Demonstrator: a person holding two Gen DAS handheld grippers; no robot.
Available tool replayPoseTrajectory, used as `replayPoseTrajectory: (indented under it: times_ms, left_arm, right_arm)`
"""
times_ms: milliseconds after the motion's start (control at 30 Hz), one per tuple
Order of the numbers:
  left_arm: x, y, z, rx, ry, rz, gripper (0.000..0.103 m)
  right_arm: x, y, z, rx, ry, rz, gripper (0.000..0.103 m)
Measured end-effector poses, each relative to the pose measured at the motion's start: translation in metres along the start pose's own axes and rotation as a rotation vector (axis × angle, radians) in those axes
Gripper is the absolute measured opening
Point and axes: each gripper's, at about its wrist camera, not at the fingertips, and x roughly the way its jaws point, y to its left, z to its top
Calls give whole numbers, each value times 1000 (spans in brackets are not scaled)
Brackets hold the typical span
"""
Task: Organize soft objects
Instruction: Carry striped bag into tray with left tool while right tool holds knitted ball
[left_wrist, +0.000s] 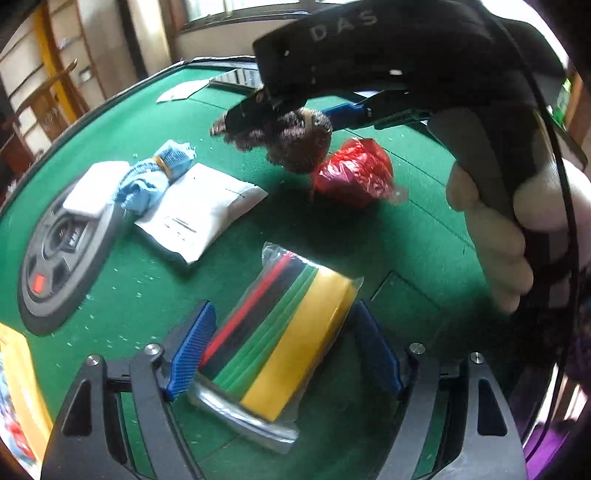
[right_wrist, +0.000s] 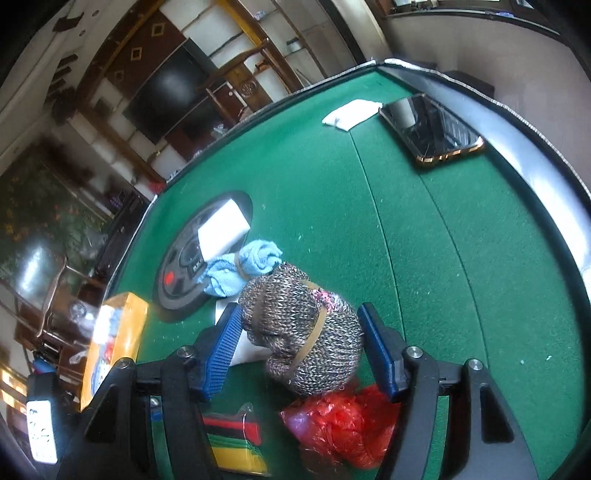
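My right gripper (right_wrist: 301, 347) is shut on a brown-grey knitted bundle (right_wrist: 303, 332) bound with rubber bands, held above the green table (right_wrist: 424, 258); from the left wrist view the bundle (left_wrist: 295, 144) hangs above a red plastic bag (left_wrist: 354, 171). My left gripper (left_wrist: 284, 350) is open, its blue pads either side of a clear pack of red, black, green and yellow sheets (left_wrist: 280, 332) on the table. A blue cloth roll (left_wrist: 151, 177) lies partly on a white soft packet (left_wrist: 201, 214) and a white sponge block (left_wrist: 94, 188).
A round grey control panel (left_wrist: 55, 258) is set in the table at left. A phone (right_wrist: 432, 129) and a white folded cloth (right_wrist: 351, 112) lie at the far side. An orange box (right_wrist: 110, 339) stands at the left edge.
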Motion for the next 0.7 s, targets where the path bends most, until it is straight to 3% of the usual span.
replayPoseTrajectory:
  times_ms: [67, 100, 267, 500, 567, 700]
  left_arm:
    - [-4, -5, -1, -16, -3, -31, 47]
    - [-8, -9, -3, -14, -1, 3, 43]
    - [-39, -10, -19, -71, -69, 0, 41]
    - [-117, 29, -62, -283, -218, -42, 41]
    - [-136, 43, -80, -346, -256, 1, 41]
    - [-176, 83, -139, -528, -273, 215, 41]
  right_arm:
    - [-3, 0, 1, 0, -21, 1, 59]
    - [-4, 0, 2, 1, -28, 1, 59]
    - [-8, 2, 4, -4, -62, 14, 59]
    - [-11, 14, 1, -60, -93, 4, 59]
    - [-9, 14, 1, -61, -88, -2, 59]
    - [-5, 8, 2, -43, -85, -29, 59]
